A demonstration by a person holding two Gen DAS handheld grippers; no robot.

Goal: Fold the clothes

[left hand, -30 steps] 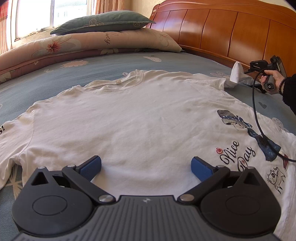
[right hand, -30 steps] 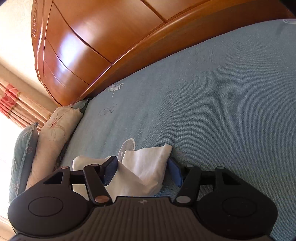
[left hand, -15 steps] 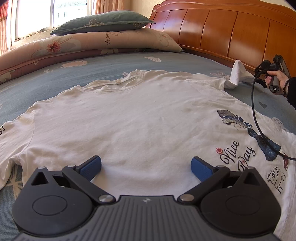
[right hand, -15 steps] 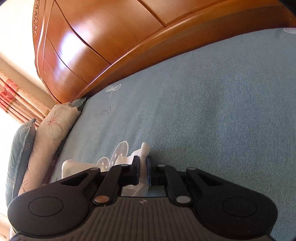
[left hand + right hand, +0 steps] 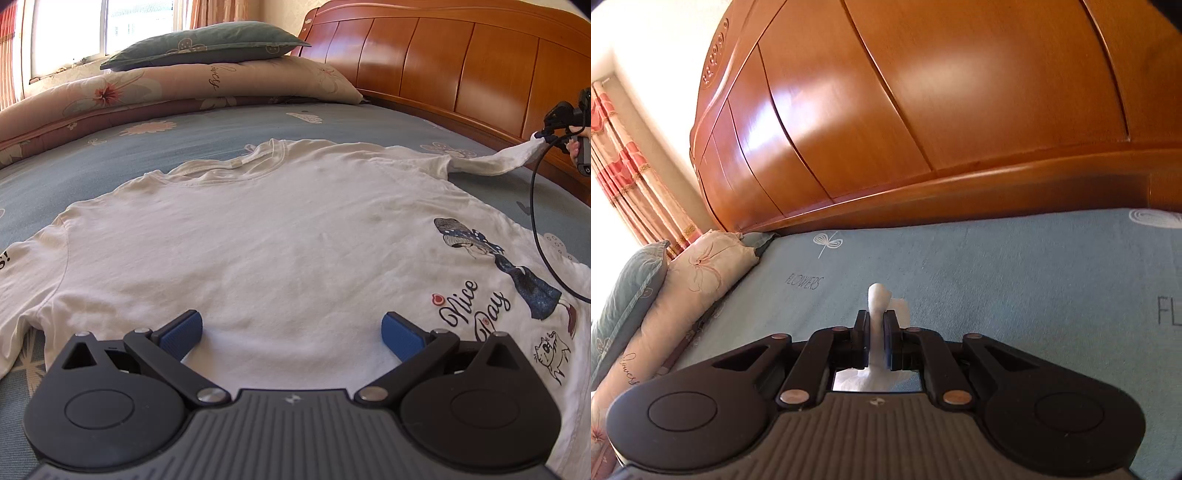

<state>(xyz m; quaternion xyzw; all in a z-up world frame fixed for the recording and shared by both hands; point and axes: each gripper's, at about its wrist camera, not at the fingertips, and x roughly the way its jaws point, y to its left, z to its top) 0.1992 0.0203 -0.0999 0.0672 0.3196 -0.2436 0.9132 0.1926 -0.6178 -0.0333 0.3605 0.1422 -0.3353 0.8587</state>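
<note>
A white shirt point(image 5: 280, 236) lies flat on the bed point(image 5: 155, 155). Left hand-held gripper point(image 5: 291, 328) hovers spread above its hem. Right hand-held gripper point(image 5: 875, 325) pinches a sleeve point(image 5: 877, 299), lifted near the headboard point(image 5: 886, 110).

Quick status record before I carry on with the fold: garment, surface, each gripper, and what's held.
garment: white cotton T-shirt with a "Nice Day" print, spread flat, print side up
surface: blue patterned bedspread
left gripper: open, low over the shirt's hem area, holding nothing
right gripper: shut on the shirt's white sleeve tip
sleeve state: sleeve lifted and stretched out toward the wooden headboard
fold progress: no fold visible in the body yet
</note>
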